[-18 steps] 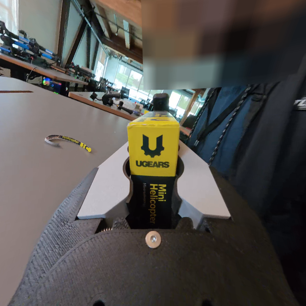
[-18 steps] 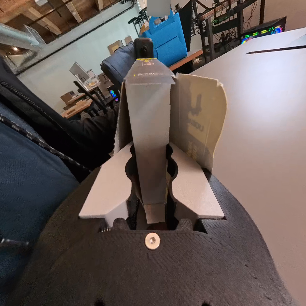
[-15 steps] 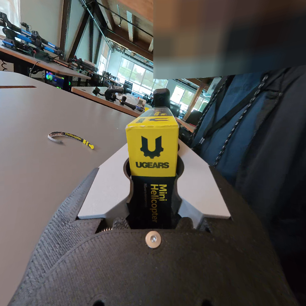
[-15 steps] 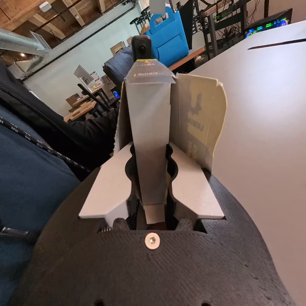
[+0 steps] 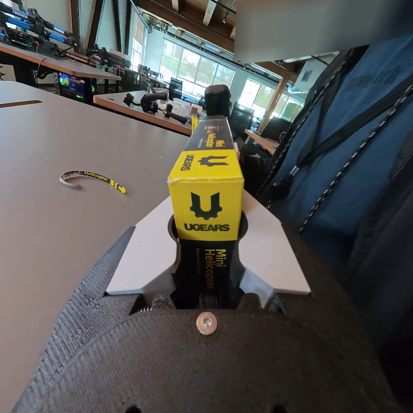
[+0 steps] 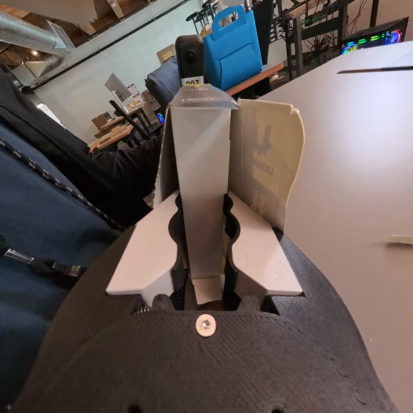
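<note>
Tilted since earlier, the yellow-and-black carton (image 5: 206, 205) now shows its top face in the left wrist view, left gripper (image 5: 206, 248) jaws clamped on its closed end above the bench (image 5: 67, 223); in the right wrist view, right gripper (image 6: 204, 234) jaws pinch its open flap (image 6: 202, 178); light, crushable cardboard, best held across the stiff end.

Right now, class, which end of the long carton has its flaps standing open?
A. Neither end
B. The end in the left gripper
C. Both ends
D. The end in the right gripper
D: the right gripper clamps the carton's end with its pale flaps spread open, while the left gripper grips the closed yellow end.
</note>
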The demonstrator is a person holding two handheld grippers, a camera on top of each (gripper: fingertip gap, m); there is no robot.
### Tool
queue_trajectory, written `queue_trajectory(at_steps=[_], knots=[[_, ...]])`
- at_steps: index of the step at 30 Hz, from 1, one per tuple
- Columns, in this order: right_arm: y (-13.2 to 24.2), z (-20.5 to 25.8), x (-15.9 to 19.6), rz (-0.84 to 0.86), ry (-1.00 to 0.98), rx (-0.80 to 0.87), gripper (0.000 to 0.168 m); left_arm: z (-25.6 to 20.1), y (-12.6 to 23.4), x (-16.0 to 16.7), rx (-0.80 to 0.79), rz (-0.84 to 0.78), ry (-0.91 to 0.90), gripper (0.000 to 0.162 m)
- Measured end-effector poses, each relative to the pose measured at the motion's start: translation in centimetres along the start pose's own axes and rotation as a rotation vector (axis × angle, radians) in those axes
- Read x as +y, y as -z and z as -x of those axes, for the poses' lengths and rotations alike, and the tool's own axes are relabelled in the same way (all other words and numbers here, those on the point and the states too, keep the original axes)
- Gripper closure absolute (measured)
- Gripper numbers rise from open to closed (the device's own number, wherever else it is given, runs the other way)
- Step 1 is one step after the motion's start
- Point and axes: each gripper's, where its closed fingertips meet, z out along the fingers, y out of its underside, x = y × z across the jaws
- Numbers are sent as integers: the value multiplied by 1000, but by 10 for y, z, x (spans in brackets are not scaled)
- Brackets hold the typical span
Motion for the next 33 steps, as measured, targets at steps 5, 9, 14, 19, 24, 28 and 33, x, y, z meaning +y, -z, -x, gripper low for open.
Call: queue_trajectory(at_steps=[5, 9, 14, 19, 24, 28, 33], knots=[[6, 0, -2, 13, 46, -20, 135, -2, -5, 2, -8, 34, -30, 119], [10, -1, -4, 24, 81, -32, 135, -4, -8, 4, -15, 79, -54, 120], [16, -3, -7, 34, 134, -26, 135, -4, -12, 6, -31, 126, -95, 119], [21, -8, -8, 37, 165, -9, 137, -3, -12, 8, -48, 163, -120, 119], [23, -8, -6, 40, 178, -18, 138, -4, -13, 9, -44, 184, -125, 119], [23, -9, -6, 37, 187, -18, 138, -4, -12, 10, -39, 200, -130, 118], [26, -10, -5, 39, 194, -15, 138, -5, -13, 11, -28, 205, -128, 118]])
